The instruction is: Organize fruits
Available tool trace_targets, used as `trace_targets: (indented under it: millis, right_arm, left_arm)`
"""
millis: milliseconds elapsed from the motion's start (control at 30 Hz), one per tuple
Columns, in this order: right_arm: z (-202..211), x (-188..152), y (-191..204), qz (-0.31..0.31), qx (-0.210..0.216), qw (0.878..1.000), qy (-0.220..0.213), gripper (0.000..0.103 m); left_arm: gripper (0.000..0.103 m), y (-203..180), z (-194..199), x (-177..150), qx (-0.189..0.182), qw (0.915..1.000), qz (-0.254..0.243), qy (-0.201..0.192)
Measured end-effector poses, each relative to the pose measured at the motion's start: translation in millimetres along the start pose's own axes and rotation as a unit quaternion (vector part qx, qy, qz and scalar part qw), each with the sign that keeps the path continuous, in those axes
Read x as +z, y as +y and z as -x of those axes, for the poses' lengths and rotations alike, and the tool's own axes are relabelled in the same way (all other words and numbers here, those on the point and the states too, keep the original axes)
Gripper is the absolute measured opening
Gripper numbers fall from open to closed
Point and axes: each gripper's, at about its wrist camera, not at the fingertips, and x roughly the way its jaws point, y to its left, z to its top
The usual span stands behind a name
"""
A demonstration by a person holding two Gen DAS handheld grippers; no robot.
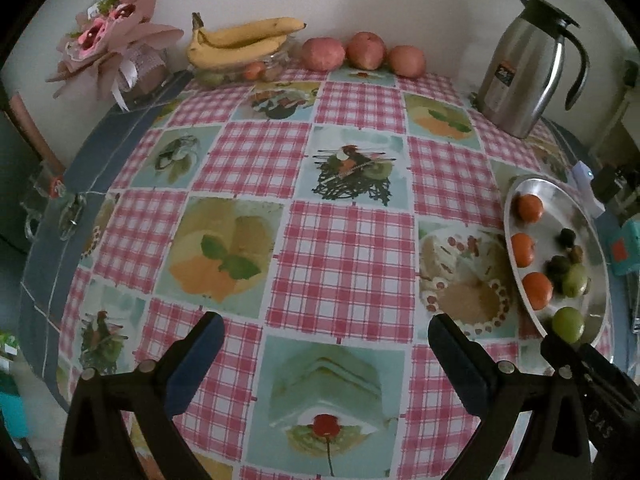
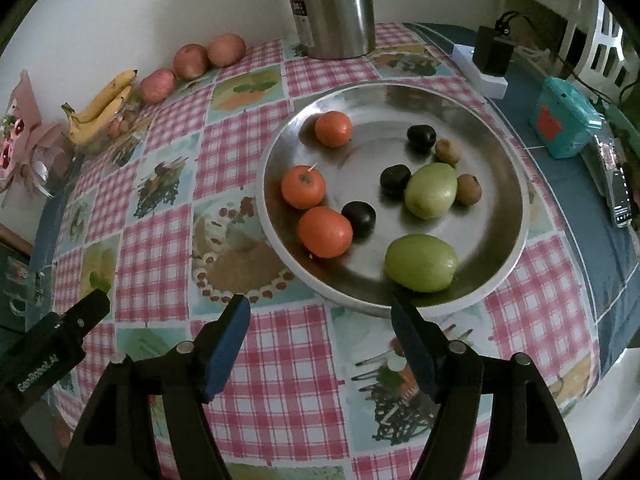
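Note:
A round metal plate holds three orange fruits, two green fruits, three dark plums and two small brown fruits. The plate also shows at the right of the left wrist view. My right gripper is open and empty just before the plate's near rim. My left gripper is open and empty over the chequered tablecloth. Bananas lie on a glass bowl at the far edge, with three red apples beside them.
A steel thermos jug stands at the far right of the table. A pink bouquet sits at the far left. A teal box and a charger lie right of the plate. The wall runs behind the fruit.

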Motion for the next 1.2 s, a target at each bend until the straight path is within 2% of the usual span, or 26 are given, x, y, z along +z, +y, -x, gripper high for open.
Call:
trace_targets:
  millis: [367, 567, 1200]
  right_arm:
    - [6.2, 1.6, -7.3, -0.015, -0.003, 1.0, -0.015, 0.074]
    - [6.0, 2.1, -11.0, -0.023, -0.005, 1.0, -0.016, 0.074]
    - [5.4, 2.8, -11.2, -0.026, -0.007, 0.999, -0.018, 0.074]
  left_arm:
    - [0.103, -4.5, 2.5, -0.4, 0.006, 0.9999, -0.014, -0.002]
    - [0.103, -12.1, 2.0, -0.7, 0.03, 0.9988, -0.037, -0.003]
    - [0.103, -12.3, 7.1, 1.6, 0.025, 0.9989, -0.037, -0.011]
